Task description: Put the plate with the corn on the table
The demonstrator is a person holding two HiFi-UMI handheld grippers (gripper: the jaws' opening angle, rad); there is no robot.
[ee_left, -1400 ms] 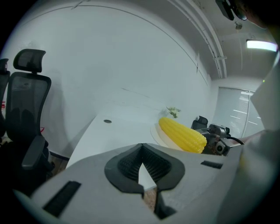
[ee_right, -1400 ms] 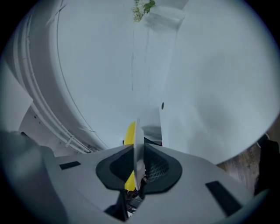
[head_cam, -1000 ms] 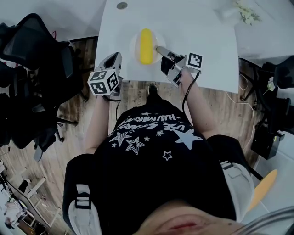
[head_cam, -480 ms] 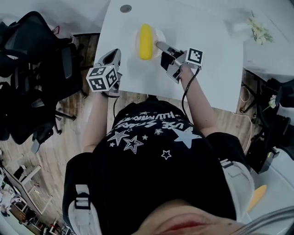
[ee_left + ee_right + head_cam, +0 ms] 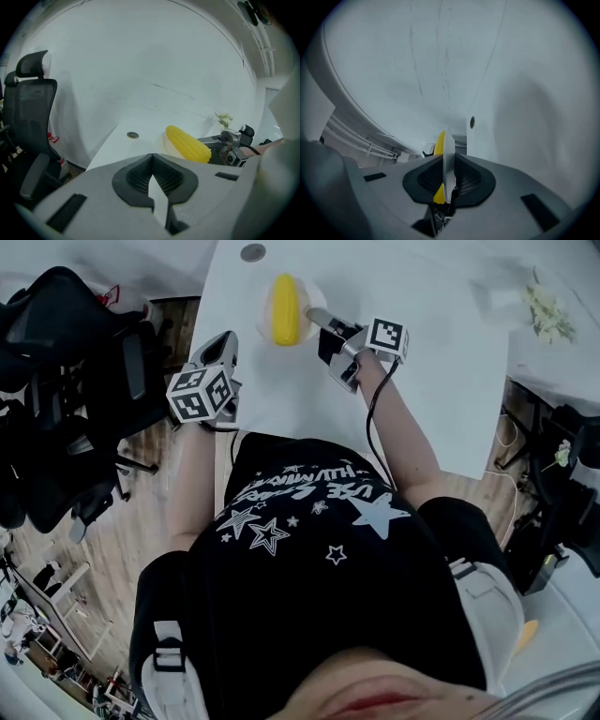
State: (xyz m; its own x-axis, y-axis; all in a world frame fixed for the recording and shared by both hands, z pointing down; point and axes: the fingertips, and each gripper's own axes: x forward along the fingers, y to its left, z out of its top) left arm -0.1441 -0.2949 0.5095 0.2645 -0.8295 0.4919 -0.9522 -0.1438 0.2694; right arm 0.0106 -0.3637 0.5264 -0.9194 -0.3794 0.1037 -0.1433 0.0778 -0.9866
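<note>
A yellow corn cob (image 5: 284, 307) lies on a small white plate (image 5: 316, 294) over the far left part of the white table (image 5: 422, 362). My right gripper (image 5: 315, 317) is shut on the plate's right rim. In the right gripper view the plate (image 5: 449, 159) shows edge-on between the pads of that gripper (image 5: 449, 183), with the corn (image 5: 440, 142) on its left. Whether the plate touches the table I cannot tell. My left gripper (image 5: 223, 345) hangs at the table's left edge, shut and empty. From the left gripper (image 5: 152, 161) the corn (image 5: 187, 143) and plate (image 5: 163, 142) lie ahead to the right.
A round cable hole (image 5: 252, 252) sits in the table just beyond the plate. A small bunch of flowers (image 5: 548, 315) lies at the far right. Black office chairs (image 5: 66, 362) stand on the wooden floor to the left of the table.
The right gripper has carried the plate and corn farther over the table, toward the cable hole. The left gripper has kept pace along the table's left edge.
</note>
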